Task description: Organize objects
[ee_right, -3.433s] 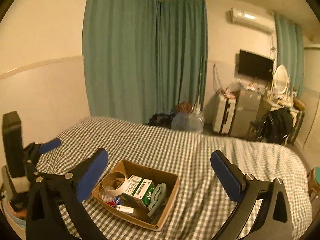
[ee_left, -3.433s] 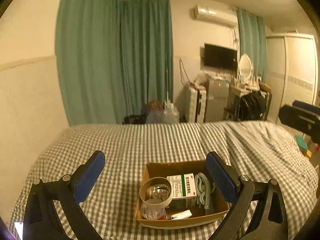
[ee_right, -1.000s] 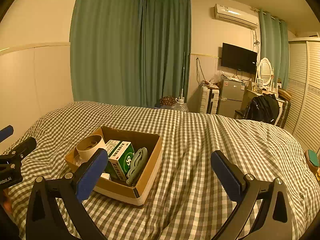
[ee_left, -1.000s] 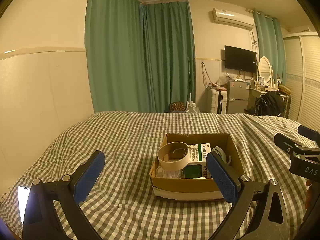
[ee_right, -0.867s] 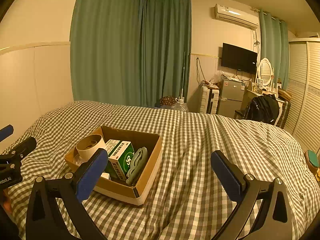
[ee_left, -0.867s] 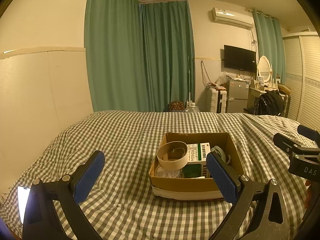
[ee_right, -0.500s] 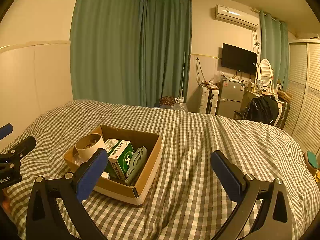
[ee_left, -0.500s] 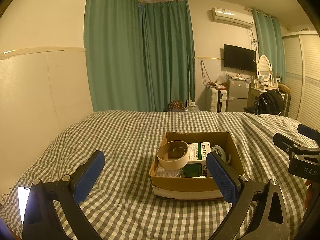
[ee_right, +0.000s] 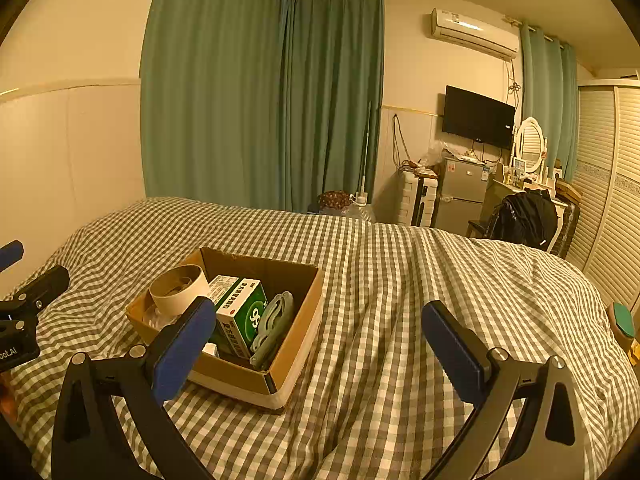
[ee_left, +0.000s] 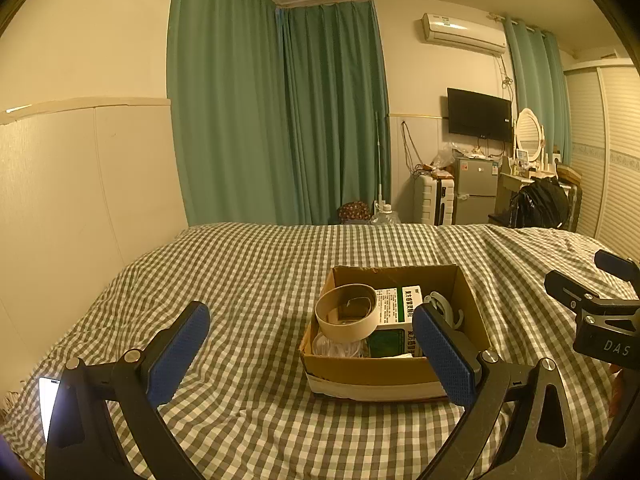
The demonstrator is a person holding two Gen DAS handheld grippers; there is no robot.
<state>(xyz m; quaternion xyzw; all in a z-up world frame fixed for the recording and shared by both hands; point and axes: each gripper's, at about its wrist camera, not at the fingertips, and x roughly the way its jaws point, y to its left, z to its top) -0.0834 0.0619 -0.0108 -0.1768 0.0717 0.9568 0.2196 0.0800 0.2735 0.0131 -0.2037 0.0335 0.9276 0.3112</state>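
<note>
Left wrist view showed a cardboard box (ee_left: 384, 372) lying on the checked bed (ee_left: 248, 280), a little right of centre in the lower half of the frame. Its long axis ran away from the camera toward the green curtains (ee_left: 280, 120), the open top facing up. Inside, a tape roll (ee_left: 346, 318) sat at the left, tilted with its hole facing up and toward the camera. A green and white carton (ee_left: 394, 316) lay beside it in the middle, its long side running along the box's length. A grey-green looped item (ee_left: 442, 306) rested against the right wall; what it was could not be told. The left tool (ee_left: 310, 360) hung above the bed in the lower part of the frame with its blue pads spread wide and nothing between them; its right pad overlapped the box's right side in the picture. The right tool (ee_left: 592, 304) showed at the right edge.

Right wrist view showed the same box (ee_right: 240, 368) at lower left, its long axis running from lower right to upper left. The carton (ee_right: 240, 312) stood tilted on edge, touching the roll (ee_right: 180, 292). The right tool (ee_right: 316, 340) was also wide apart and empty, over bare bed just right of the box. A phone (ee_left: 50, 400) lay lit at the lower left edge of the left view.
</note>
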